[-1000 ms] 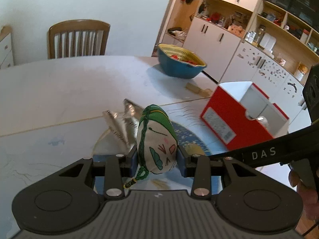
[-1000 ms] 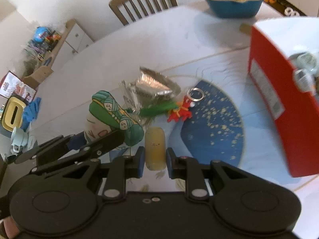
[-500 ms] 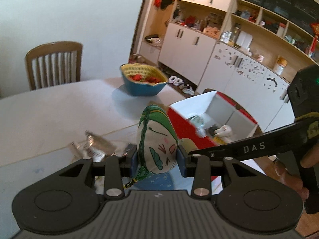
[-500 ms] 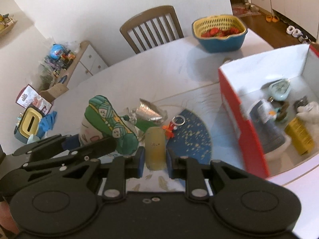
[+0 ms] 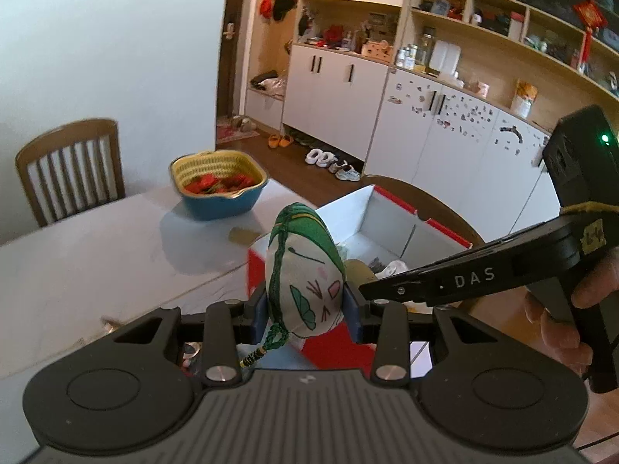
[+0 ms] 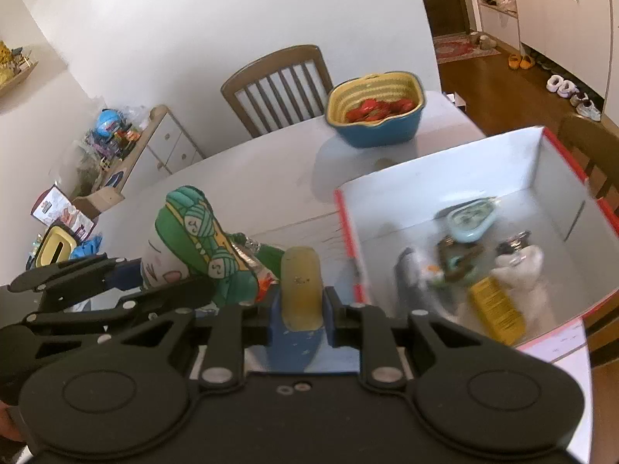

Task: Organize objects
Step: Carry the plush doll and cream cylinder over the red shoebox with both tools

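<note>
Mid-transfer: left gripper (image 5: 305, 305) fingers clamped on doll sachet (image 5: 305, 270), right gripper (image 6: 301, 311) fingers pinching yellow piece (image 6: 301, 286); red box (image 6: 557, 178) partly filled, foil packet (image 6: 247, 249) left on tabletop (image 6: 247, 178).

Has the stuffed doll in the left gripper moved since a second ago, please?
Yes. The stuffed doll, clamped in the left gripper, has been lifted off the table and carried toward the red box, now just in front of it.

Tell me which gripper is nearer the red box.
Right. The right gripper, holding a yellow piece, is at the red box's near wall; the left gripper, holding the doll, is farther out beside it.
</note>
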The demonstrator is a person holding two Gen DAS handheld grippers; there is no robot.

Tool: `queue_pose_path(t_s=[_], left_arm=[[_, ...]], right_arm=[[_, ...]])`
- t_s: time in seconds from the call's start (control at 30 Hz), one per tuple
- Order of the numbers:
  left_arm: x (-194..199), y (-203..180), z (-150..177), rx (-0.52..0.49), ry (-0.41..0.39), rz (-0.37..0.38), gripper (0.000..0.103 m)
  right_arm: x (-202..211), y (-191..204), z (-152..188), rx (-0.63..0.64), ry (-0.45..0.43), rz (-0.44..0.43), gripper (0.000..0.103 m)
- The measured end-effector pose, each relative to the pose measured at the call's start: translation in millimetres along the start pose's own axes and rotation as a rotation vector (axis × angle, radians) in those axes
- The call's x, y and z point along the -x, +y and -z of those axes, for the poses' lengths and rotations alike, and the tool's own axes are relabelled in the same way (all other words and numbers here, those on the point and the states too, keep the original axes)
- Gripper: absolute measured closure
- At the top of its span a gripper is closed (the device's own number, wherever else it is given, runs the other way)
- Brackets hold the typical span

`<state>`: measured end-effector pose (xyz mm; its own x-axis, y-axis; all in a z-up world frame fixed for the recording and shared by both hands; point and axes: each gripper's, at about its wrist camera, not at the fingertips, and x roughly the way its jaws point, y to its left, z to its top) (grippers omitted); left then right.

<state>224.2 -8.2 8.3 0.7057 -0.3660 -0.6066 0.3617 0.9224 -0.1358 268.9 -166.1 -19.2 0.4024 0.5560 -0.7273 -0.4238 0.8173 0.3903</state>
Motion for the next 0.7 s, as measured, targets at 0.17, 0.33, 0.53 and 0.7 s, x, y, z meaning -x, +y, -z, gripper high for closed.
queue_pose_path(t_s=[0.17, 0.33, 0.53, 0.7], left_arm=[[-23, -27, -17, -0.032, 0.004, 0.016, 0.065], [-49, -48, -29, -0.05, 0.023, 0.03, 0.065], [-82, -65, -35, -0.066, 0.061, 0.035, 0.065], [-112, -73, -37, -0.07, 0.114, 0.03, 0.065]], right_arm=[[13, -32, -10, -0.004, -0.015, 0.012, 0.082], [25, -66, -19, -0.018, -0.031, 0.033, 0.082], [28, -105, -25, -0.025, -0.006, 0.057, 0.082], [24, -130, -27, -0.021, 0.014, 0.078, 0.082]])
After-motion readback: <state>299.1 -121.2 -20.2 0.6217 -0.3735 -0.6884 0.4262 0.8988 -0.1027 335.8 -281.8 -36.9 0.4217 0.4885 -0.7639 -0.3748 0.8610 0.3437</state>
